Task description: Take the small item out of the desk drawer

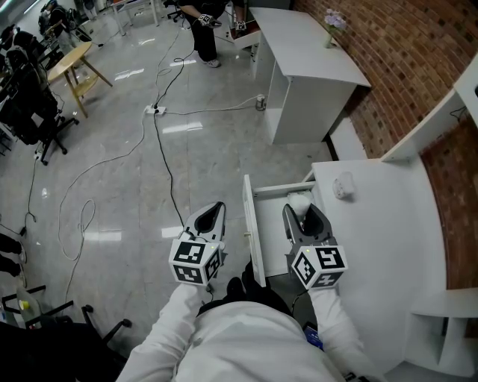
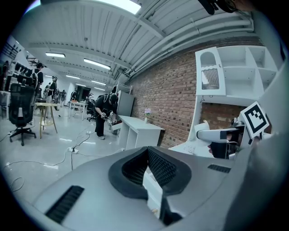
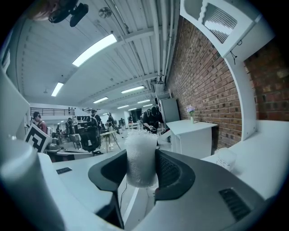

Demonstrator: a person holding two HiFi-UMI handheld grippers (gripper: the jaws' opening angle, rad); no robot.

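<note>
The white desk [image 1: 381,231] has its drawer [image 1: 255,227] pulled out toward me. My right gripper [image 1: 301,210] hovers over the far end of the drawer, shut on a small white foam roll [image 1: 299,200]. In the right gripper view the roll [image 3: 141,158] stands upright between the dark pads [image 3: 168,170] and sticks out above them. My left gripper [image 1: 214,210] hangs over the floor just left of the drawer front. Its jaws meet at the tips with nothing between them, as the left gripper [image 2: 147,155] shows in its own view.
A small white object [image 1: 343,186] lies on the desk top near the drawer's far corner. A second white desk [image 1: 314,52] with a flower vase [image 1: 334,22] stands along the brick wall. Cables [image 1: 160,142] trail over the glossy floor; office chairs [image 1: 30,104] and a wooden table [image 1: 71,63] stand far left.
</note>
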